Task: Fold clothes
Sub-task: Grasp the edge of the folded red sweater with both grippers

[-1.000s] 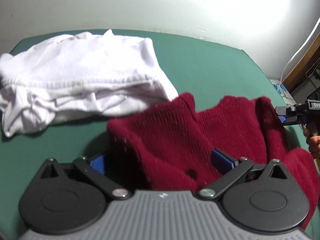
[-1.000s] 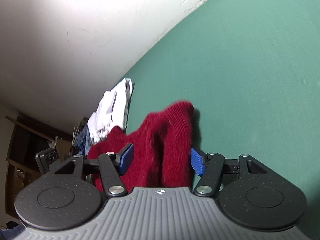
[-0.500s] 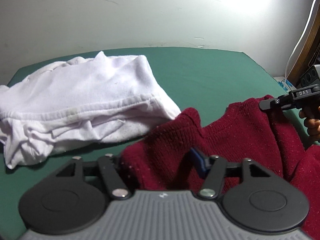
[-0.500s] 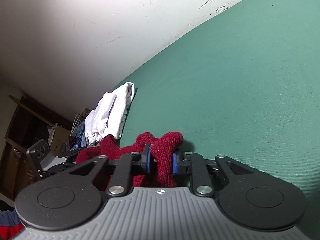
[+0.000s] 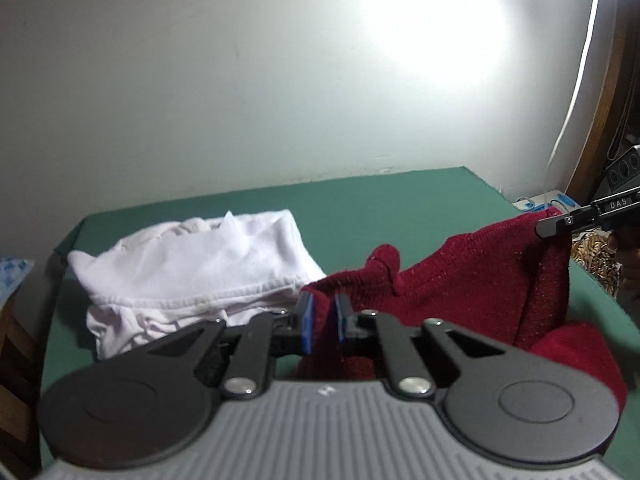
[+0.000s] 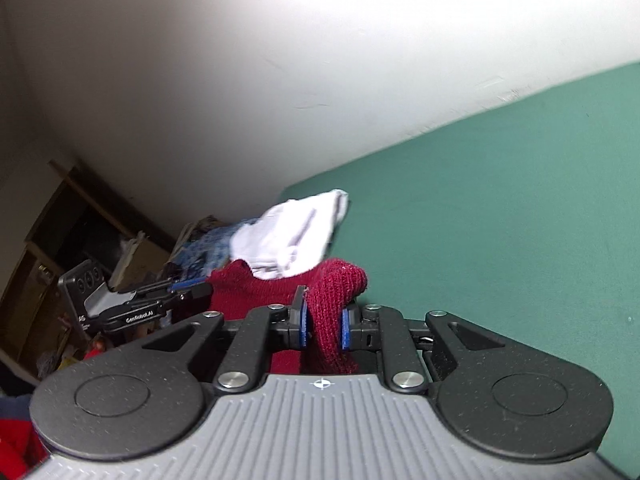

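Left gripper [image 5: 323,322] and right gripper [image 6: 323,326], jaws just closed, each pinch the red sweater [image 5: 460,276] above the green bench [image 5: 400,204].

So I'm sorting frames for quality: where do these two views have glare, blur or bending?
Left wrist view: a lamp's glare blows out the wall; the white garment looks soft. Right wrist view: the white garment is smeared, the green surface tilts and curves with the fisheye, and the red sweater stays fairly sharp.
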Demonstrator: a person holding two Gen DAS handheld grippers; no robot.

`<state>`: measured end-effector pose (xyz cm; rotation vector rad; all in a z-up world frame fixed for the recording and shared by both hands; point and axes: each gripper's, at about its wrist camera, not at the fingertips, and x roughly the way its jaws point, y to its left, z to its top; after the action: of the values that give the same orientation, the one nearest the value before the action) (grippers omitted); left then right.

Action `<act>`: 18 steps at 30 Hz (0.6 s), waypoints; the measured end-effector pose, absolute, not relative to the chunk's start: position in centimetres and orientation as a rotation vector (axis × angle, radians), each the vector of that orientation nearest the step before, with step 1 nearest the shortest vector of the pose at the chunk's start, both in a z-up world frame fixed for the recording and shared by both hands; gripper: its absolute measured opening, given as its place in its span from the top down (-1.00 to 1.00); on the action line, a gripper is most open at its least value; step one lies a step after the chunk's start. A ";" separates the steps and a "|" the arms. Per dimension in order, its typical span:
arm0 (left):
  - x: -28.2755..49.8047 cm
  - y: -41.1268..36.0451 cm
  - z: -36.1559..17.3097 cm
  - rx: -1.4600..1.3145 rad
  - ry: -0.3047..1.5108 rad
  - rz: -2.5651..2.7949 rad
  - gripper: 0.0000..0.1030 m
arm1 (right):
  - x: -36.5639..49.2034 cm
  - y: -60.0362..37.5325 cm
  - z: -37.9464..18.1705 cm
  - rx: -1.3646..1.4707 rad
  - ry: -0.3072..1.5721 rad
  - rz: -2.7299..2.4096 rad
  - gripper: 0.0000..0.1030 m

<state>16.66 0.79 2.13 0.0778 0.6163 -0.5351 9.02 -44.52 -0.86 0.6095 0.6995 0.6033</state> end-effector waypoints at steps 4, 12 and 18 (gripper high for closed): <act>11.7 2.7 4.9 0.056 0.579 -0.599 0.95 | 4.0 -44.2 2.0 0.530 0.679 0.667 0.68; 12.2 1.8 1.1 0.156 0.657 -0.539 0.39 | 0.1 -40.7 1.5 0.414 0.688 0.588 0.68; 19.9 3.0 -4.1 0.007 0.833 -0.453 0.08 | 2.3 -39.9 -1.0 0.429 0.676 0.449 0.67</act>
<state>19.91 3.02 -4.06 0.0070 0.8329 -0.4529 2.30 -39.90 -0.97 0.4290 0.6757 0.4495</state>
